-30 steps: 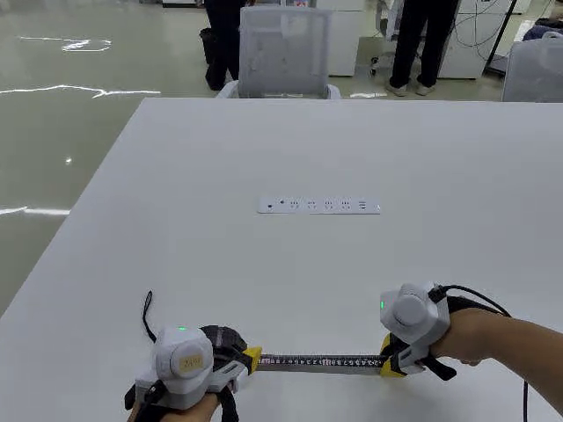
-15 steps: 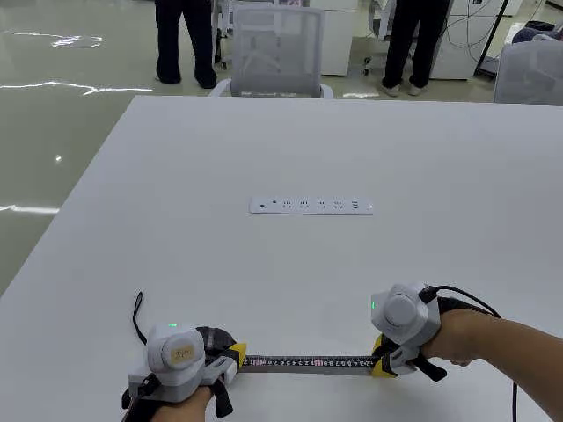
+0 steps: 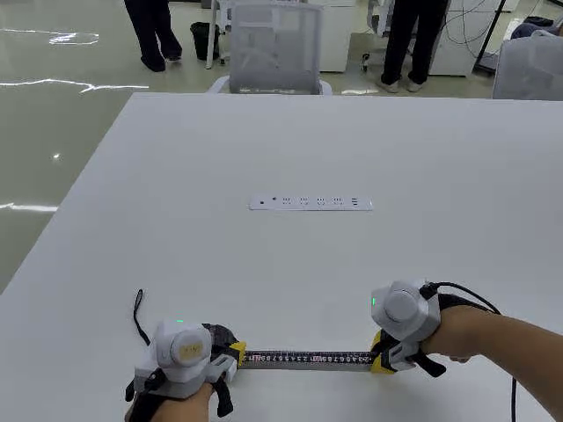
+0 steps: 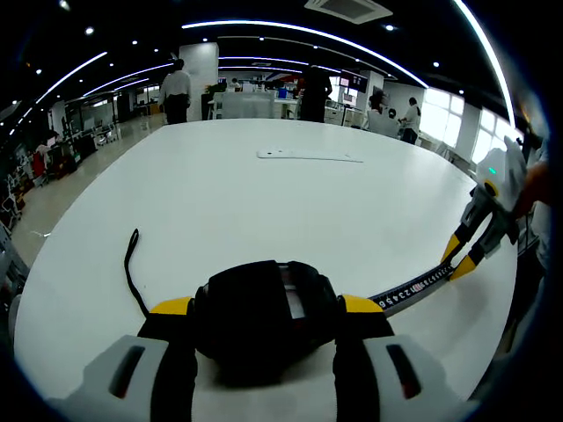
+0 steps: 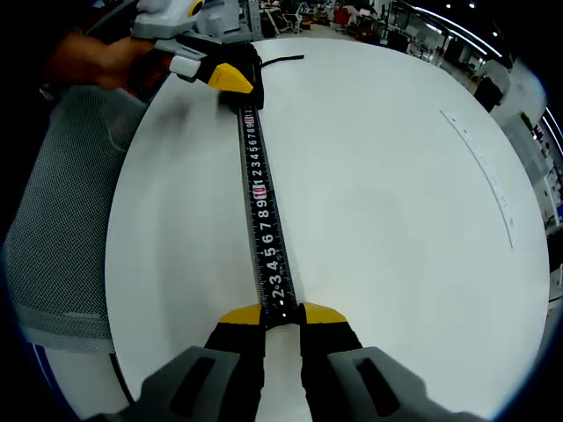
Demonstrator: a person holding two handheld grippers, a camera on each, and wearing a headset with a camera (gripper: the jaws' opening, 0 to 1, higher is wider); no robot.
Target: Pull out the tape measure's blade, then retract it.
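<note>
1. The tape measure [image 4: 268, 316], with a round black case, sits near the near-left corner of the white worktop [image 3: 264, 132], clamped between the yellow-tipped jaws of the left gripper [image 3: 234, 353], which are closed on its two sides.
2. Its blade [image 5: 261, 211] is drawn out to the right, running parallel to the worktop's near edge in a straight line from the case to the right gripper [image 5: 281, 312]. Black numerals show along it, with a red 10 partway.
3. The right gripper's jaws are shut on the blade close to its free end, by the lowest numerals. A hand holds this gripper from the right, and a black cable trails back from it.
4. A thin black lanyard [image 4: 130, 268] lies curled on the worktop just left of the case.
5. Well beyond the blade, near the middle of the worktop, a white power strip [image 3: 310, 203] lies flat, its long side running left to right.
6. At the far edge stands a grey mesh chair [image 3: 274, 48]; people [image 3: 413, 35] stand on the glossy floor behind it.
</note>
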